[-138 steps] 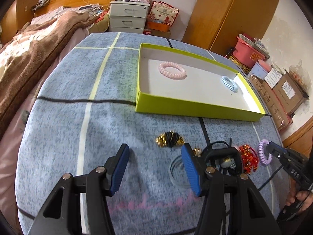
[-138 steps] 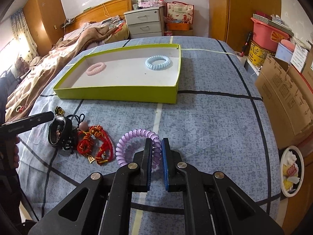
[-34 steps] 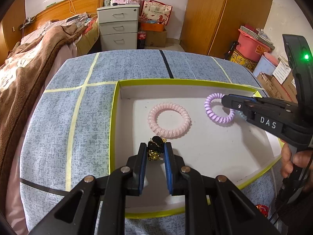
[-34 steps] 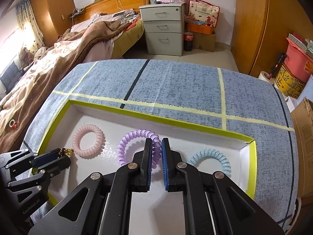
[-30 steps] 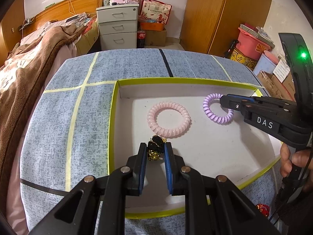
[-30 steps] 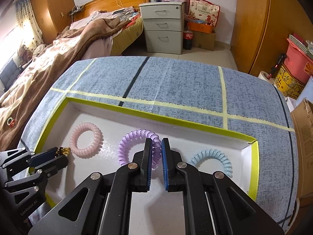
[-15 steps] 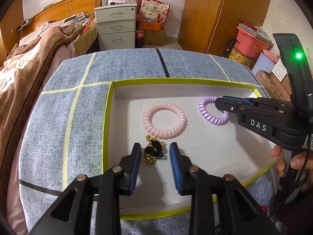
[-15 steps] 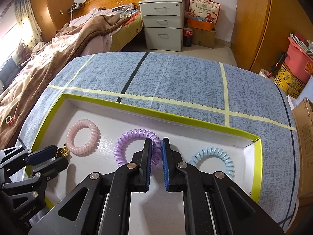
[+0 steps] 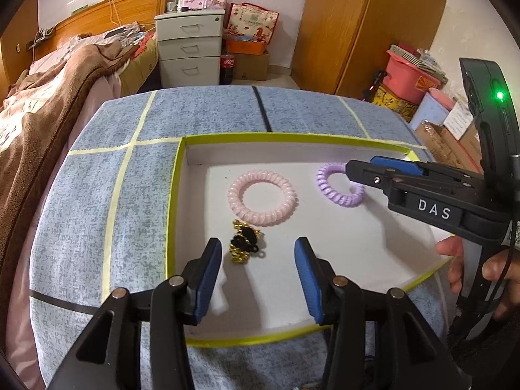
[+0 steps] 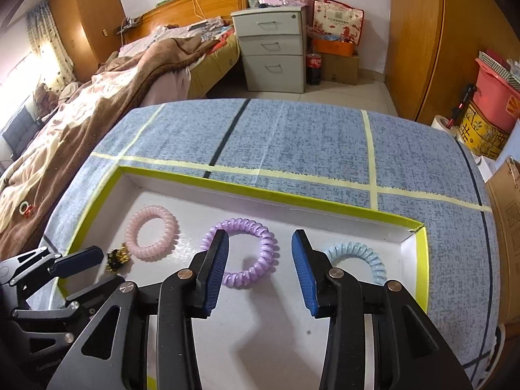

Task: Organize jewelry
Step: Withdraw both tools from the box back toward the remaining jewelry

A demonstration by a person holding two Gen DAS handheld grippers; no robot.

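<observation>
A lime-edged white tray point(image 9: 175, 195) point(image 10: 325, 200) lies on the blue table. In it lie a pink coil hair tie point(image 9: 262, 197) point(image 10: 152, 232), a purple coil hair tie point(image 9: 338, 189) point(image 10: 242, 247), a light blue coil hair tie point(image 10: 360, 259) and a black-and-gold ornament point(image 9: 244, 247) point(image 10: 116, 260). My left gripper point(image 9: 258, 273) is open just behind the ornament and holds nothing. My right gripper point(image 10: 260, 269) is open over the purple tie, which lies free on the tray floor. The right gripper also shows in the left wrist view point(image 9: 383, 169).
The table is covered in blue cloth with yellow and black tape lines point(image 10: 370, 149). A bed with a brown blanket point(image 9: 42, 110) stands to the left. A grey drawer unit point(image 10: 273, 48), a wooden wardrobe point(image 9: 367, 26) and boxes point(image 9: 455, 130) stand beyond the table.
Both grippers have opened. The left let go of the black-and-gold ornament and the right let go of the purple tie; both now lie in the tray.
</observation>
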